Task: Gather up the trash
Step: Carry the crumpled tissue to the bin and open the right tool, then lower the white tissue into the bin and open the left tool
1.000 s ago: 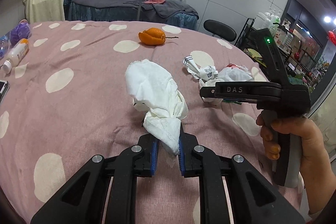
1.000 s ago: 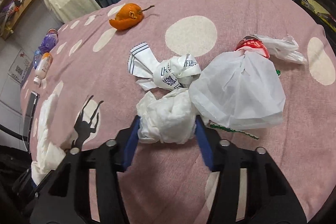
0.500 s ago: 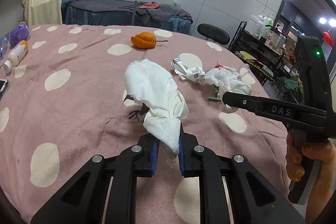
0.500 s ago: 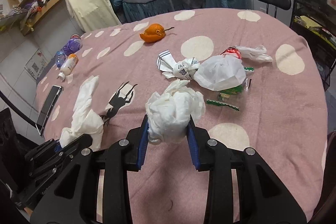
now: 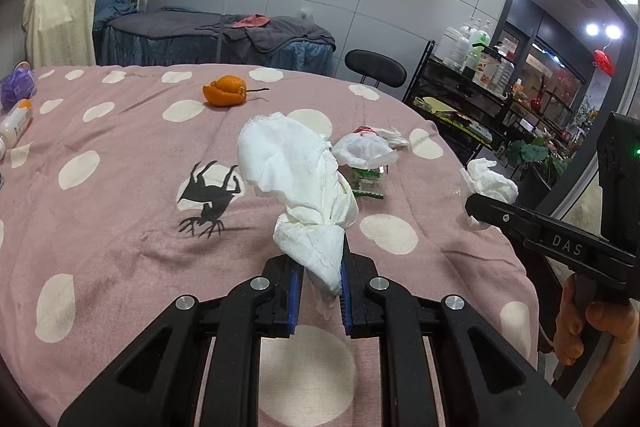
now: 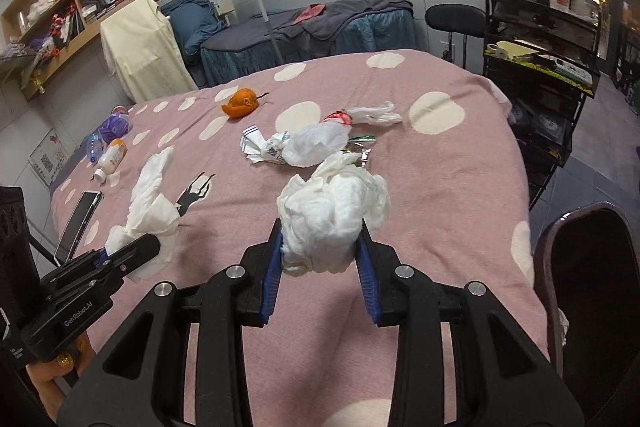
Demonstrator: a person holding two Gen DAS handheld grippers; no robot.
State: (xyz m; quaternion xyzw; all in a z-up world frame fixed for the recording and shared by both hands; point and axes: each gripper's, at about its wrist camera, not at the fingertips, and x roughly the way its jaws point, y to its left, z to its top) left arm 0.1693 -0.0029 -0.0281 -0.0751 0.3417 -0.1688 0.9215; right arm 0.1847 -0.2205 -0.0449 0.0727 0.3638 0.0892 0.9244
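A long white tissue (image 5: 298, 187) is clamped in the left tool (image 5: 320, 285) and a crumpled tissue ball (image 6: 334, 215) in the right tool (image 6: 320, 267), both held above the pink spotted desk (image 6: 440, 167). Neither is seen dropped into a bin, and none can be made out for certain. A plastic bag (image 6: 316, 145), a printed wrapper (image 6: 260, 147) and an orange peel (image 6: 240, 103) are left on the desk, so the task is judged roughly halfway.

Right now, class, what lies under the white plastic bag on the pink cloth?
Green foil wrappers poke out from under the bag, and a printed paper scrap touches its left edge. Whatever else the bag covers is hidden.
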